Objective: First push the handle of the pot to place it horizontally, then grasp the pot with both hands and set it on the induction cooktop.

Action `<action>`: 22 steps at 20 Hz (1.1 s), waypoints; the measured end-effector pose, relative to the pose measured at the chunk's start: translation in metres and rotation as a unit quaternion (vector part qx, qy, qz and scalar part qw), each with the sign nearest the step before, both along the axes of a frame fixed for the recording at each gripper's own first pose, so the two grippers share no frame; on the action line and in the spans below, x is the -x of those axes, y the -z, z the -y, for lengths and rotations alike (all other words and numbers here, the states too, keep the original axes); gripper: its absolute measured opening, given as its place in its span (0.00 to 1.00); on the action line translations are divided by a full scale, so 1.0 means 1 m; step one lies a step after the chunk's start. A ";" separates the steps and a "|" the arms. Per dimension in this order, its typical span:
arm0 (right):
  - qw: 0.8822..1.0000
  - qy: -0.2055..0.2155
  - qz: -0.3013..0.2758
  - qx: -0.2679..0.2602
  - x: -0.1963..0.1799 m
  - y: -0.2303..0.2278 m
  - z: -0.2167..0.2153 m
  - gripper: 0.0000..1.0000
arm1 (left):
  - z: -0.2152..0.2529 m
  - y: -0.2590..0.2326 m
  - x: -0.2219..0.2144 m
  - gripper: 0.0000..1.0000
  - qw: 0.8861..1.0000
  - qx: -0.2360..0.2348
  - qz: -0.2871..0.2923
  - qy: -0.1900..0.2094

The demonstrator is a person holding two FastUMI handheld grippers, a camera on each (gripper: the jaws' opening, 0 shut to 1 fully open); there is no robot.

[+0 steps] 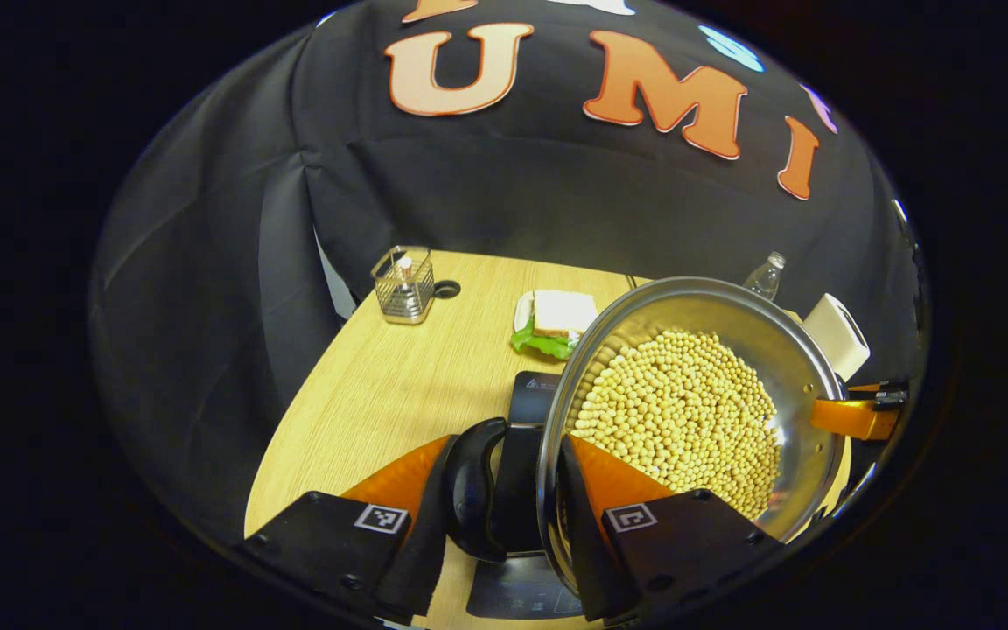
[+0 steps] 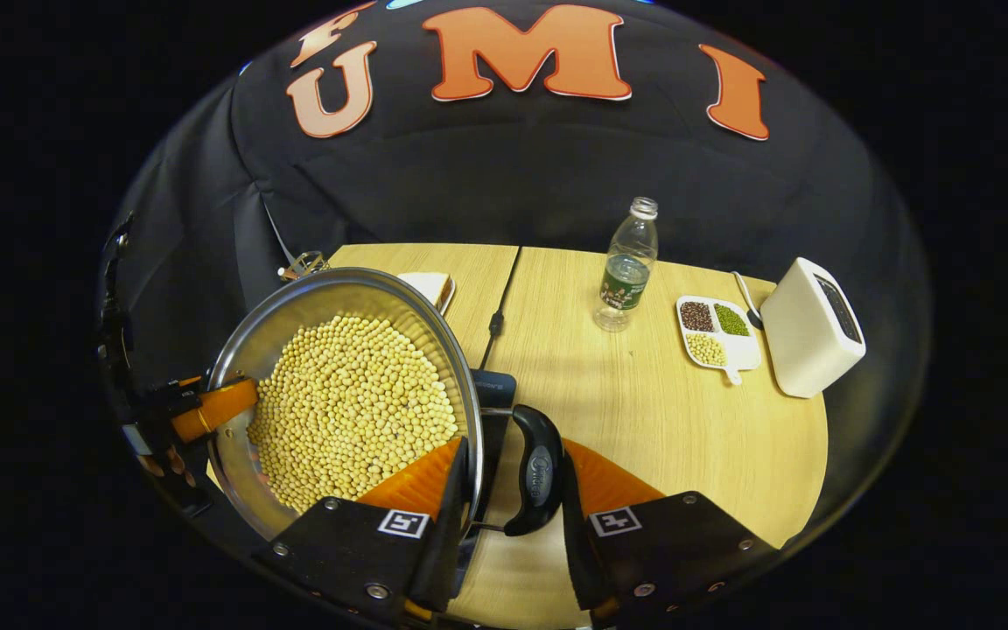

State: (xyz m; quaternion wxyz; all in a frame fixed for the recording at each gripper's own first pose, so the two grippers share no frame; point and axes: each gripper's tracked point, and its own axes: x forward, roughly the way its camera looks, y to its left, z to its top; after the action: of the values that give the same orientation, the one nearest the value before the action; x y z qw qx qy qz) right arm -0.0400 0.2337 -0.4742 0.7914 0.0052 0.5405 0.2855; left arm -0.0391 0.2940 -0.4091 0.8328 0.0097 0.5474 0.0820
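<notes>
A steel pot [image 1: 784, 350] full of yellow beans [image 1: 679, 420] is held between both grippers over the black induction cooktop [image 1: 532, 392]; whether it rests on the cooktop I cannot tell. My left gripper [image 1: 508, 446] is shut on one black side handle [image 1: 473, 499], with one finger inside the rim. In the right gripper view, my right gripper [image 2: 513, 444] is shut on the opposite handle [image 2: 535, 477] in the same way. The right gripper [image 1: 858, 416] also shows across the pot in the left gripper view. The left gripper [image 2: 206, 409] shows beyond the pot [image 2: 311, 293], beans [image 2: 351, 407] and cooktop [image 2: 495, 385].
On the wooden table [image 2: 644, 420] stand a water bottle [image 2: 627, 267], a divided dish of beans [image 2: 716, 332] and a white box appliance [image 2: 810, 328]. A cable [image 2: 495, 319] runs to the cooktop. A wire basket [image 1: 403, 284] and a sandwich on a plate [image 1: 556, 319] sit farther back.
</notes>
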 end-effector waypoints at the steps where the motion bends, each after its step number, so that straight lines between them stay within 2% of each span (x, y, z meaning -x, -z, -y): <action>1: 1.000 0.003 -0.005 0.003 0.001 0.001 0.000 0.52 | -0.002 0.006 0.000 0.68 1.000 0.001 -0.008 0.001; 6: 0.999 0.029 -0.035 0.015 0.005 -0.006 0.008 0.53 | 0.010 0.032 -0.012 0.68 0.999 0.004 -0.033 0.024; 15: 0.995 0.065 -0.070 0.026 0.012 -0.017 0.009 0.53 | 0.005 0.030 -0.036 0.68 0.996 0.019 -0.076 0.053; 19: 0.995 0.078 -0.065 0.025 0.010 -0.021 0.016 0.52 | 0.008 0.037 -0.033 0.68 0.995 0.017 -0.078 0.068; 20: 0.995 0.079 -0.063 0.023 0.009 -0.025 0.016 0.57 | 0.009 0.036 -0.033 0.67 0.995 0.017 -0.074 0.069; 21: 0.995 0.079 -0.063 0.020 0.010 -0.023 0.017 0.52 | 0.009 0.038 -0.033 0.69 0.995 0.017 -0.077 0.067; 22: 0.995 0.081 -0.060 0.018 0.008 -0.023 0.018 0.53 | 0.009 0.037 -0.034 0.71 0.995 0.013 -0.074 0.068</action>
State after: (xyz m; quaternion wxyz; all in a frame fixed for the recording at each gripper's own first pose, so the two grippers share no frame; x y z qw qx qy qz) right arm -0.0483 0.2160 -0.4507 0.7780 0.0520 0.5898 0.2101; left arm -0.0053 0.2853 -0.4462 0.7935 0.0425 0.6069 0.0168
